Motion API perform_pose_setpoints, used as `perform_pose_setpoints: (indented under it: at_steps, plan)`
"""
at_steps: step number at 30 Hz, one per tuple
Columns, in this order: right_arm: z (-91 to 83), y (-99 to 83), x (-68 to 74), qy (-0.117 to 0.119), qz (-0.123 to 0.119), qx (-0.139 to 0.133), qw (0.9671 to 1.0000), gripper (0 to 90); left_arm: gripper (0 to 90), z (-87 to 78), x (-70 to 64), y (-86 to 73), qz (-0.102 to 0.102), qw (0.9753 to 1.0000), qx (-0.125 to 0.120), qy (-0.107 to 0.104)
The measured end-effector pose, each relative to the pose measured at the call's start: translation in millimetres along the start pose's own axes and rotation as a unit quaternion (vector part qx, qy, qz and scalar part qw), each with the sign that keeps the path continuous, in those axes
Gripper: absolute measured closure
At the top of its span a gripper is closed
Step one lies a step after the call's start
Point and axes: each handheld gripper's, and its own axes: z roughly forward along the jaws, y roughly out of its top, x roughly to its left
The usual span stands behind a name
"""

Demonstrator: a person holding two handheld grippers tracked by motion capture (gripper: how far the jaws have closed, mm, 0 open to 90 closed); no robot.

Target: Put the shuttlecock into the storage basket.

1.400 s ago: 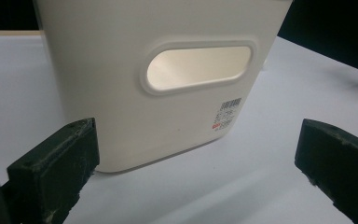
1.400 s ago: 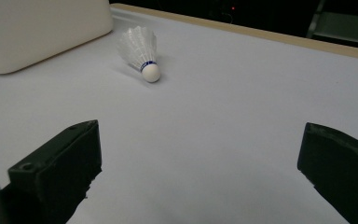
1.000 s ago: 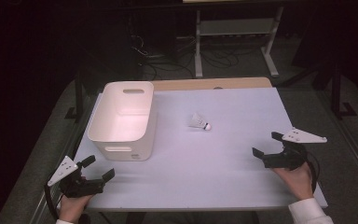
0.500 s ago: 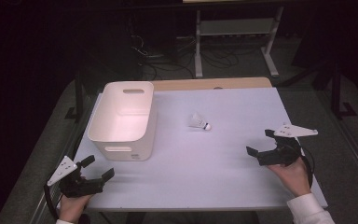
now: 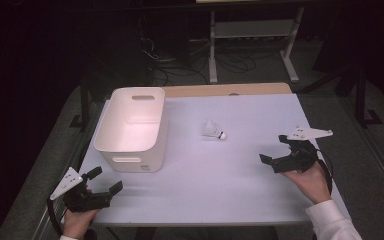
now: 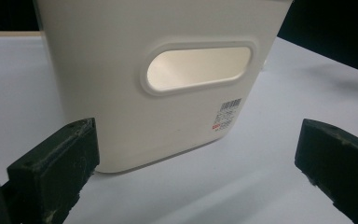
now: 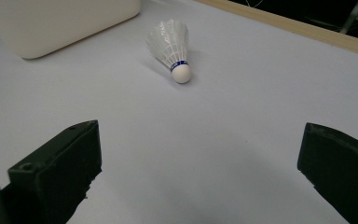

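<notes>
Barcode sticker [image 6: 227, 115] on the white bin [image 5: 132, 127]; we can't read its print. Bin looks empty. Shuttlecock [image 5: 214, 131] lies on the table [image 5: 230, 175] right of the bin, cork toward our right gripper [image 5: 280, 152]. Right and left gripper [image 5: 105, 182] both spread, holding nothing.

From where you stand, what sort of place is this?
Probably a lab or workshop test bench: a pale-topped table holding just a white plastic bin and white feathered shuttlecock, with loose cables and a metal rack on the dark floor behind.
</notes>
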Motion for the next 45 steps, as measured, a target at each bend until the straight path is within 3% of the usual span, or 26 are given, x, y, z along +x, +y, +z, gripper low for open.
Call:
perform_pose_setpoints:
  at_steps: [10, 21, 34, 45]
  plan:
    - [9.4, 15.1, 0.5, 0.011, -0.011, 0.013, 0.9998, 0.0, 0.0, 0.7, -0.3, -0.5, -0.007, 1.0, 0.002, -0.005]
    - [14.4, 21.2, -3.1, 0.025, -0.001, 0.017, 0.9995, 0.0, 0.0, -0.2, 0.6, -0.4, -0.006, 1.0, 0.002, -0.001]
    - [23.7, 38.8, -0.4, 0.029, -0.028, 0.036, 0.9985, 0.0, 0.0, -0.3, 0.8, -0.5, -0.005, 1.0, 0.002, -0.003]
    - [29.5, 50.8, 1.6, 0.036, -0.037, 0.042, 0.9978, 0.0, 0.0, -0.3, 0.6, -0.5, -0.005, 1.0, 0.001, -0.004]
